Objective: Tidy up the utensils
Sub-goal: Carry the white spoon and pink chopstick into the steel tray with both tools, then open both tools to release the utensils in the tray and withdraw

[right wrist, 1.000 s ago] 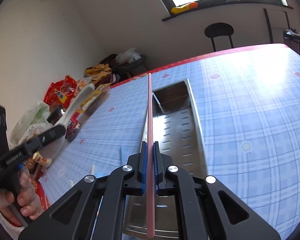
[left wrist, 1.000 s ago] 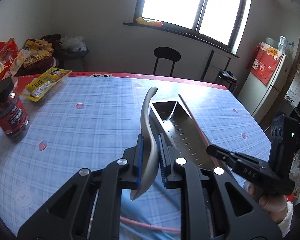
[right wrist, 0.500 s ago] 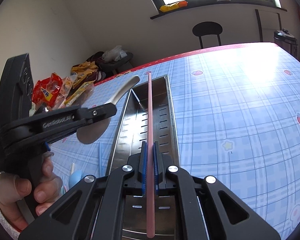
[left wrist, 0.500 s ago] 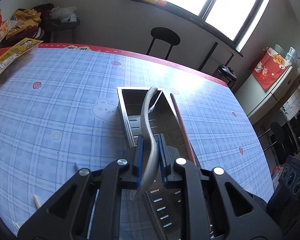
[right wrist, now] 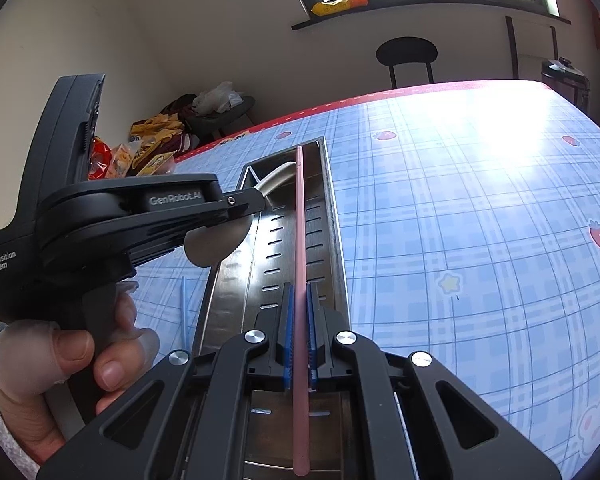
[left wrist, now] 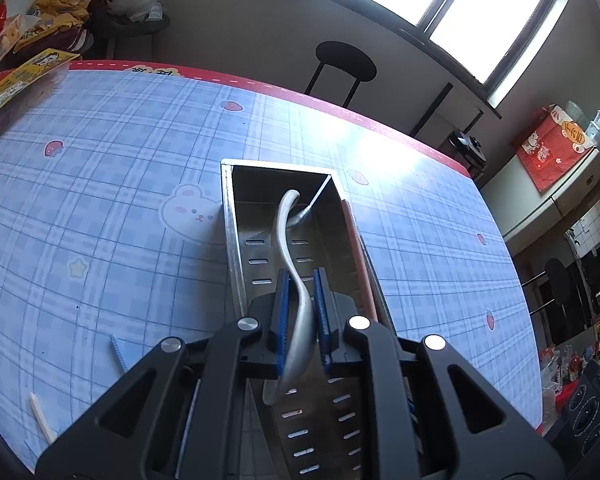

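Both grippers loaded and poised over the steel tray, utensils aligned with its length.

The left gripper [left wrist: 300,312] has its blue pads closed on a white spoon [left wrist: 290,248], handle pointing away down the metal tray [left wrist: 230,240], bowl end nearest the camera and partly hidden behind the fingers. The right gripper [right wrist: 298,332] is clamped on a pink chopstick [right wrist: 300,240], long axis parallel to the tray walls and above the slotted floor, far tip short of the end wall. Whether either utensil touches the tray floor cannot be told. Bare blue plaid tablecloth [right wrist: 480,220] lies to the right; thin straws [left wrist: 118,354] lie left of the tray.
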`<state>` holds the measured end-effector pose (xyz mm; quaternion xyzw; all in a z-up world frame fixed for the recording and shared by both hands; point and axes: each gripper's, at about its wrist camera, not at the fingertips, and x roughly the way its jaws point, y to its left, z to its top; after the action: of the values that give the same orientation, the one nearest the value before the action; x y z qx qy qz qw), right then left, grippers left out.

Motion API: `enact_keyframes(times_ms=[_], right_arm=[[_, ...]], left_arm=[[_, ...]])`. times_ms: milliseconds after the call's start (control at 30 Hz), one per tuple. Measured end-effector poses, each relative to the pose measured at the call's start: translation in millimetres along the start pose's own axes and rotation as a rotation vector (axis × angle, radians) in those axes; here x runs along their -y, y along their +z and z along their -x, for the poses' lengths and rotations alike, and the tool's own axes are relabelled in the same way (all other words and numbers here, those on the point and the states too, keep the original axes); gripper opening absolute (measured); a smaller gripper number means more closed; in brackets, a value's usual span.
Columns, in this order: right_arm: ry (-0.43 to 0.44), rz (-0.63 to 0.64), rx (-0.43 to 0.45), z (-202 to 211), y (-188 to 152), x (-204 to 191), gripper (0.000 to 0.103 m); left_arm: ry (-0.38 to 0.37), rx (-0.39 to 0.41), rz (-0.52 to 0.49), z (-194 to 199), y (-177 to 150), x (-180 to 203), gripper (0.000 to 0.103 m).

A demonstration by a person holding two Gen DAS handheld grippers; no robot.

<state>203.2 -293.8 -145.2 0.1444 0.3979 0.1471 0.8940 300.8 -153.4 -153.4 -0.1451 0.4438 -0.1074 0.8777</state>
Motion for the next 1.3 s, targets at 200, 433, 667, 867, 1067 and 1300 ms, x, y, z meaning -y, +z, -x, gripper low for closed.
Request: enact_keyframes(times_ms=[200, 433, 667, 867, 1067, 1300], right_arm=[[0.004, 0.000, 0.000, 0.0, 0.5, -2.1, 0.008], [0.015, 0.038, 0.092, 24.5, 2.6, -10.4, 0.043], [-0.047, 0.085, 0.187, 39.8, -0.3, -18.8, 0.094], [-0.043, 0.120, 0.178, 36.2, -4.6, -31.4, 0.097], [0.047, 0.150, 0.215, 50.4, -14.1, -51.2, 0.097], [0.131, 0.152, 0.166, 68.4, -41.3, -77.1, 0.097]], left_arm=[[-0.028, -0.022, -0.012, -4.6, 4.4, 3.4, 0.025], [-0.104, 0.033, -0.033, 41.5, 13.9, -6.3, 0.056], [-0.059, 0.161, -0.142, 123.7, 7.1, -29.3, 0.090], [0.037, 0.224, -0.192, 186.0, -22.0, -67.1, 0.097], [0.107, 0.226, -0.207, 230.6, -70.8, -114.3, 0.097], [0.162, 0.162, -0.189, 249.1, -133.9, -168.9, 0.097]])
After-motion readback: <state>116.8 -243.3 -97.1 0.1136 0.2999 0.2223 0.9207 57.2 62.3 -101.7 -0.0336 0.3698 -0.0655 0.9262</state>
